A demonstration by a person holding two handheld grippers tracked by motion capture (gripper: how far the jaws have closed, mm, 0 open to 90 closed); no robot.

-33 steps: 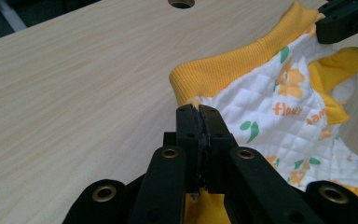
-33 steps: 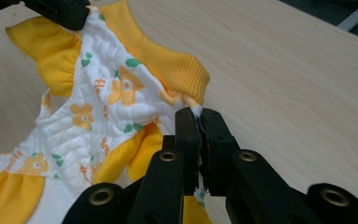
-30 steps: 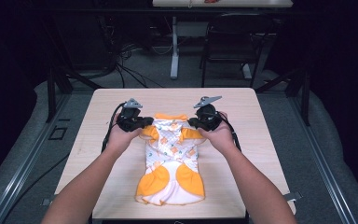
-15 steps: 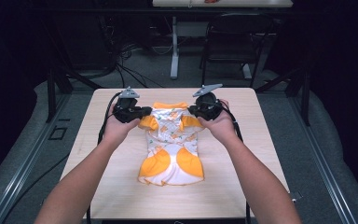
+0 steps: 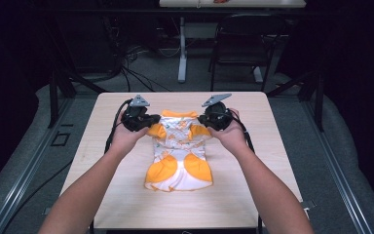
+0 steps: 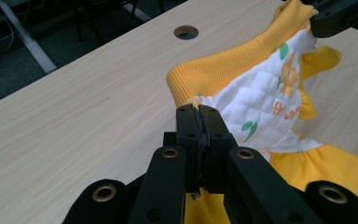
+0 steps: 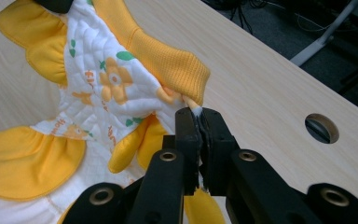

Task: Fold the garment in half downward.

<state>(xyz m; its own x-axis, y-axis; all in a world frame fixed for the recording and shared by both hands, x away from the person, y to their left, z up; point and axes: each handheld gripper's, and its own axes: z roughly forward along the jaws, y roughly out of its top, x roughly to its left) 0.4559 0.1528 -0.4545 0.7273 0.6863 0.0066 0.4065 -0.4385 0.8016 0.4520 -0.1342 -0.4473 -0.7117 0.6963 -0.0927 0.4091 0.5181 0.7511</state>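
The left tongs [image 6: 198, 122] are clamped shut on a pinch of cloth at one shoulder of the small quilted white baby garment w/ yellow ribbed collar, yellow ruffle sleeves and flower print [image 5: 177, 146]; in the left gripper view the jaws are seen pressed together w/ fabric nipped between them, just beside the collar end. The right tongs [image 7: 198, 122] are likewise closed on the opposite shoulder, a sliver of white and yellow fabric being caught at the tips in the right gripper view. In the high view both tongs (left [image 5: 148, 124], right [image 5: 202, 122]) are held level w/ each other, at either side of the collar.

Compared w/ a sec. ago, the garment has been drawn toward the far side of the desk: its hem, which was near the front edge, is now seen around the middle of the light wood-grain desk [image 5: 102, 195]. The top edge is stretched between the two grips and lifted slightly, while the skirt part w/ its two yellow panels is laid flat on the desk, trailing toward the person. Grips were not altered during the pull.

This is judged as a straightening and positioning step: the cloth is being pulled taut and smoothed, prob. in prep. for folding. A round cable hole [image 7: 322, 128] is passed in the desk top beyond the collar, well apart from the cloth.
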